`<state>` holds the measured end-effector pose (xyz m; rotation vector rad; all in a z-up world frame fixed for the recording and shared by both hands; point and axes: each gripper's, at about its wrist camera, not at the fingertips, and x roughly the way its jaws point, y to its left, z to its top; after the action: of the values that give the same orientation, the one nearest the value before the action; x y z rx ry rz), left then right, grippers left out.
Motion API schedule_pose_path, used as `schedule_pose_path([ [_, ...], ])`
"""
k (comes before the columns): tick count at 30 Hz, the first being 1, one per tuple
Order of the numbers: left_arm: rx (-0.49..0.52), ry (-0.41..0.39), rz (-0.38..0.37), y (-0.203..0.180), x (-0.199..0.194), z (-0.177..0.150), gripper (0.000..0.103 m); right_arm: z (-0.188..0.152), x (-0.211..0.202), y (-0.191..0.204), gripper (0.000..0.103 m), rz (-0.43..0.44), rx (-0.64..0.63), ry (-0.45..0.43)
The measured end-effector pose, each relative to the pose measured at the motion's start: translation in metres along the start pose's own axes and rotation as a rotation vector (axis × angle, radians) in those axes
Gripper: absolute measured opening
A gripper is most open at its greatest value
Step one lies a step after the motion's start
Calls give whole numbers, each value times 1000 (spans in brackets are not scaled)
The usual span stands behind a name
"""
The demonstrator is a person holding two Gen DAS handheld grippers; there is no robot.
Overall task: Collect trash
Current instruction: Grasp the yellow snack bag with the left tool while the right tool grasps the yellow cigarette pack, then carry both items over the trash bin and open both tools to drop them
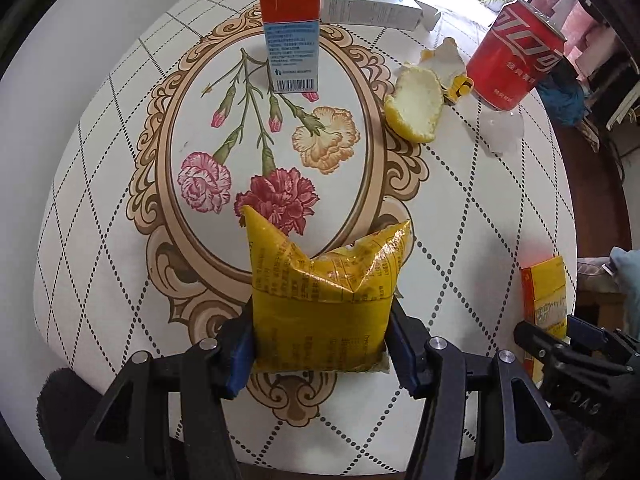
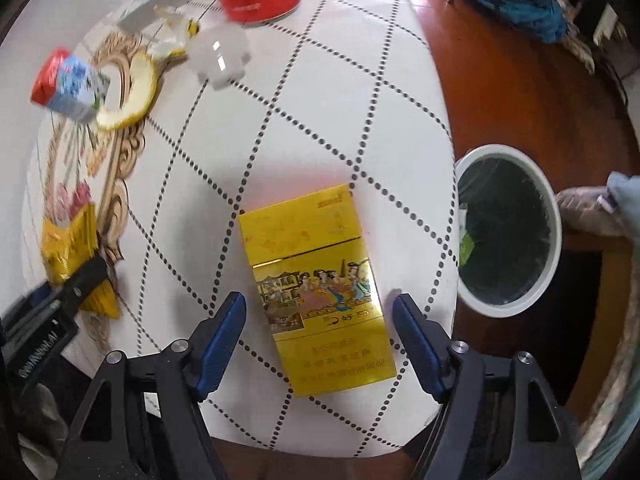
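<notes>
My left gripper [image 1: 320, 344] is shut on a crumpled yellow snack bag [image 1: 324, 296], its blue pads pressing both sides, over the near part of the table; the bag also shows in the right wrist view [image 2: 70, 248]. My right gripper [image 2: 318, 332] is open, its fingers either side of a flat yellow cigarette box [image 2: 320, 292] lying near the table's right edge, not touching it. That box shows in the left wrist view [image 1: 546, 300].
On the flower-patterned tablecloth [image 1: 120, 200] stand a red-topped carton [image 1: 290, 36], a white box [image 1: 372, 8], a pomelo peel [image 1: 416, 106], a red cola can [image 1: 516, 60] and a clear plastic piece [image 2: 220, 54]. A white-rimmed bin [image 2: 508, 232] stands on the floor right of the table.
</notes>
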<state>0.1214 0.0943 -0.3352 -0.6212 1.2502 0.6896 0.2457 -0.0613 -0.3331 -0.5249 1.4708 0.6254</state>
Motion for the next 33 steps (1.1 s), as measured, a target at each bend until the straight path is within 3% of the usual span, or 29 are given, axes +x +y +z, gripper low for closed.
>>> schedule_pose_path([
  [2,0,-5,-4,-1,-1,-1,53,-3,-1,7,77,-27,-18,-16],
  [5,9,-15,-3,6,-9,-2,51,-8,-7,17,61,-41,-58,-67],
  [11,43,-56,9,13,-37,-7,50,-6,-17,16,60,-8,-32,-81],
  [17,92,-137,-15,-3,-77,-1,50,-12,-55,-5,60,35,24,-186],
  [26,213,-263,-146,-84,-144,18,50,-25,-128,-76,60,7,178,-406],
  [33,346,-244,-258,-184,-145,31,50,-38,-155,-164,60,-27,321,-463],
])
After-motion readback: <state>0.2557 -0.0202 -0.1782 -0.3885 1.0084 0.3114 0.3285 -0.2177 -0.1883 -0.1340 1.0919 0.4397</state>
